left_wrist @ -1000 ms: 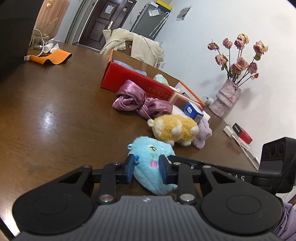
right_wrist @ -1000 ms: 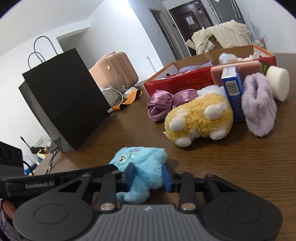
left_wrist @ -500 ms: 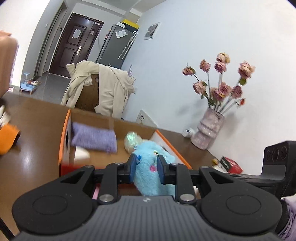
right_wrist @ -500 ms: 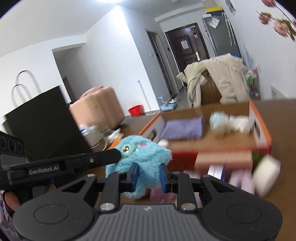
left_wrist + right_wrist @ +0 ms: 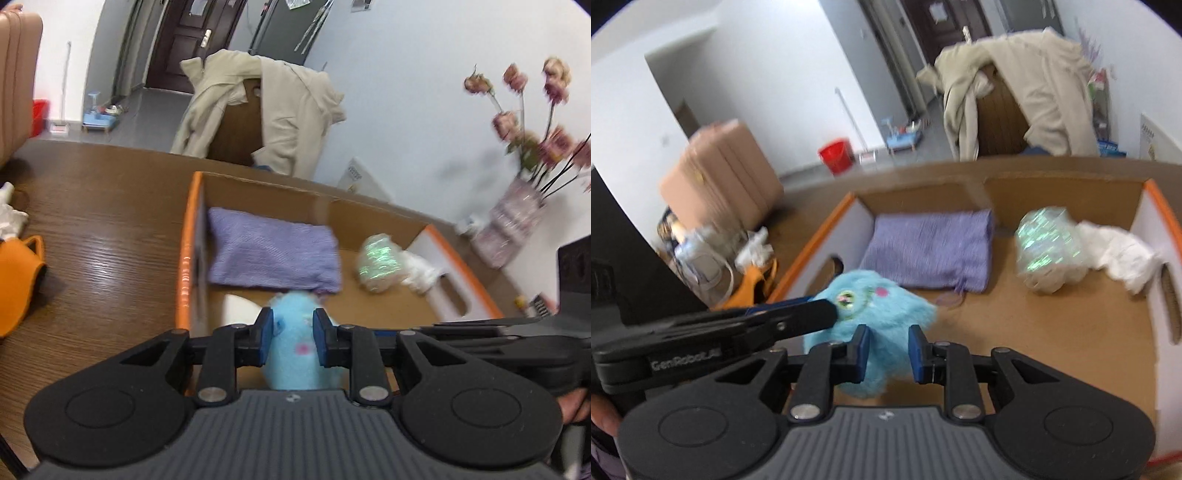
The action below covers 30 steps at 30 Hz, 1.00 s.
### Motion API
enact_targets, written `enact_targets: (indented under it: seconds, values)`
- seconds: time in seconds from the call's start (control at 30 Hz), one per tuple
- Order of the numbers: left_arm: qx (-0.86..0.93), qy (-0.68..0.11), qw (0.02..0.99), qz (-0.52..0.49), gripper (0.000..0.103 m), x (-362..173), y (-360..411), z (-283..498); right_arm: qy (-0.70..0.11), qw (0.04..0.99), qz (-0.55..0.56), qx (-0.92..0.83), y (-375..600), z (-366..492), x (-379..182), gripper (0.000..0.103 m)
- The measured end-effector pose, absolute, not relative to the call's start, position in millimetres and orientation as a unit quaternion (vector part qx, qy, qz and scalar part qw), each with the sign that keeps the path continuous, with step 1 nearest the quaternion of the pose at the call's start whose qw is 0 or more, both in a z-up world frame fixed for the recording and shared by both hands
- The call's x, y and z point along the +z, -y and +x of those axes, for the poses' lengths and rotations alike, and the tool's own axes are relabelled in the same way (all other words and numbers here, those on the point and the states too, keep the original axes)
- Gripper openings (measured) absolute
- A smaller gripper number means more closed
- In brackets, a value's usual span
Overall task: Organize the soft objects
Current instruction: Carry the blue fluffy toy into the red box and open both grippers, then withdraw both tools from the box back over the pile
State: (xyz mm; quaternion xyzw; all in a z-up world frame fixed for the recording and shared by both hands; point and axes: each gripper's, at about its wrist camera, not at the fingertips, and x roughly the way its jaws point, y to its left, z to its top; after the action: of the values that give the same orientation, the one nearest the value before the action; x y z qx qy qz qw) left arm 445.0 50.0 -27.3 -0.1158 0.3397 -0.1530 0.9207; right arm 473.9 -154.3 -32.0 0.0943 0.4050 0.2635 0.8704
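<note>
Blue and fluffy, the soft toy (image 5: 293, 347) was squeezed between the pads of the left tool (image 5: 293, 341), and the right tool (image 5: 885, 349) pinched its lower end too. Both tools were clamped on the same toy. The right tool's jaws had just been closing a little more, with the fur between them.

A second before, the toy sat low on the brown counter (image 5: 99, 236), next to a yellow toy and other soft things. Now it was up in the air and the view had changed a lot. Straight ahead of both tools lay the open cardboard box (image 5: 1071, 332) with its orange rim. The toy hung over the near-left part of the box, above the cardboard floor.

Further ahead of the tools, inside the box, lay a purple cloth (image 5: 929, 253). Ahead and to the right were a shiny wrapped ball (image 5: 1047, 251) and a white rag (image 5: 1119, 251).

So the toy had been carried from the counter to the box. It looked like the carrying part was nearly done. What seemed left was to lower the toy and let go with both tools.
</note>
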Motion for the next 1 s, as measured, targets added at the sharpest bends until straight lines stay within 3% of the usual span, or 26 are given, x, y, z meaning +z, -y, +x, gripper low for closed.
enact_targets:
  seconds: [0.3, 0.53, 0.63, 0.73, 0.87, 0.93, 1.0]
  values:
    - [-0.148, -0.328, 0.928, -0.100, 0.024, -13.8, -54.3, 427.0, -0.392, 0.874, 0.060, 0.280, 137.8, 460.9, -20.9, 0.024]
    - [-0.145, -0.291, 0.942, -0.084, 0.025, 31.5, -52.1, 378.0, -0.356, 0.894, 0.050, 0.267, 164.7, 424.8, 16.3, 0.029]
    - [-0.140, -0.269, 0.950, -0.074, 0.029, 52.4, -48.4, 348.5, -0.335, 0.904, 0.043, 0.262, 180.0, 399.0, 38.3, 0.031]
    - [-0.130, -0.246, 0.958, -0.063, 0.041, 69.6, -42.9, 309.7, -0.308, 0.915, 0.039, 0.257, 197.0, 367.7, 60.0, 0.035]
    - [-0.125, -0.218, 0.966, -0.064, 0.065, 82.2, -35.8, 249.8, -0.271, 0.929, 0.034, 0.248, 221.4, 318.6, 81.8, 0.046]
    - [-0.120, -0.204, 0.970, -0.063, 0.068, 82.6, -32.0, 219.7, -0.253, 0.936, 0.032, 0.243, 234.5, 292.6, 88.2, 0.050]
    - [-0.101, -0.186, 0.976, -0.058, 0.078, 78.9, -26.0, 186.9, -0.234, 0.943, 0.029, 0.235, 246.6, 265.9, 91.2, 0.054]
